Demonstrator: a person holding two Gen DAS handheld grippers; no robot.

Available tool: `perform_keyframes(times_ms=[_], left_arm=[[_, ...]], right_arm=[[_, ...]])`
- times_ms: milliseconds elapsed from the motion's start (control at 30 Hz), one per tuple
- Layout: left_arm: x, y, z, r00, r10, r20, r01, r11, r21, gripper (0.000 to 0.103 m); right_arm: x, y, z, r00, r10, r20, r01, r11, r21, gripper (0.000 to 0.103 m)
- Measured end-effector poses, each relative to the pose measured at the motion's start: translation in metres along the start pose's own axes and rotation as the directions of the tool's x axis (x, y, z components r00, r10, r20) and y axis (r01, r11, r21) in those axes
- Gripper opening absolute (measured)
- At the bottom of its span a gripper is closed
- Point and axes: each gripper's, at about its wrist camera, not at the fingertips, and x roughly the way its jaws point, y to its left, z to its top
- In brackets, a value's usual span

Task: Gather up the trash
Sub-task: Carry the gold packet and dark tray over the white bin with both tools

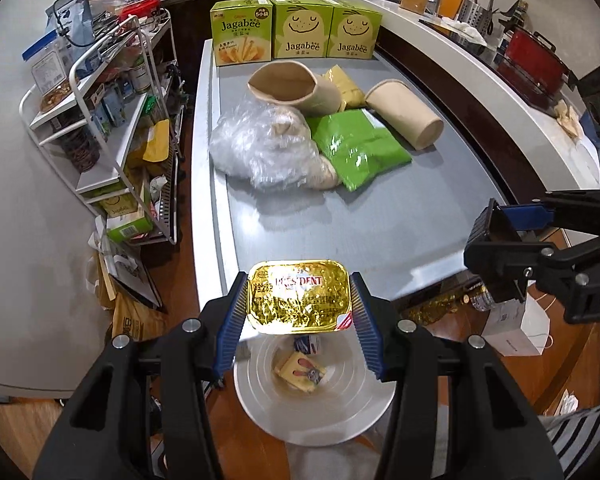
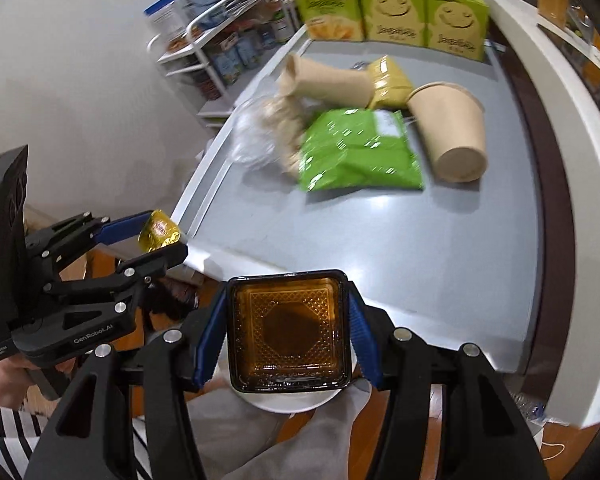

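My left gripper (image 1: 298,280) is shut on a gold foil butter tub (image 1: 298,308), held just off the near edge of the grey table (image 1: 340,216). Directly below it stands a round white bin (image 1: 256,408) with a few small wrappers inside. My right gripper (image 2: 286,296) is shut on a square amber plastic tray (image 2: 288,336), above the white bin rim (image 2: 296,403). In the right wrist view the left gripper (image 2: 160,236) shows at the left with the tub (image 2: 159,234). The right gripper (image 1: 496,248) shows at the right of the left wrist view.
On the table lie a crumpled clear plastic bag (image 1: 260,148), a green packet (image 1: 360,148), a yellow packet (image 1: 344,84) and two tipped paper cups (image 1: 296,88) (image 1: 408,114). Three Jagabee boxes (image 1: 296,28) stand at the far end. A wire rack (image 1: 112,120) stands left.
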Motion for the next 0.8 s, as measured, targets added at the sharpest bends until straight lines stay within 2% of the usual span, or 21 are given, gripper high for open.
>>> perform_keyframes(times_ms=[333,633,800], left_arm=[[-0.008,-0.007,-0.040,0.998,-0.005,-0.055,0.005,1.000,-0.012,0.051],[0.005,-0.017,-0.070,0.992,-0.012,-0.127,0.011,1.000,-0.011,0.051],[0.018,-0.021,-0.084,0.985,-0.010,-0.170,0.009,1.000,-0.007,0.051]], right_arm=[[0.007,0.021,-0.030,0.996,0.048,-0.069,-0.052,0.997,-0.059,0.054],[0.035,0.022,-0.055,0.988,0.042,-0.146,-0.054,0.996,-0.075,0.054],[0.062,0.018,-0.067,0.981,0.013,-0.195,-0.028,0.997,-0.076,0.054]])
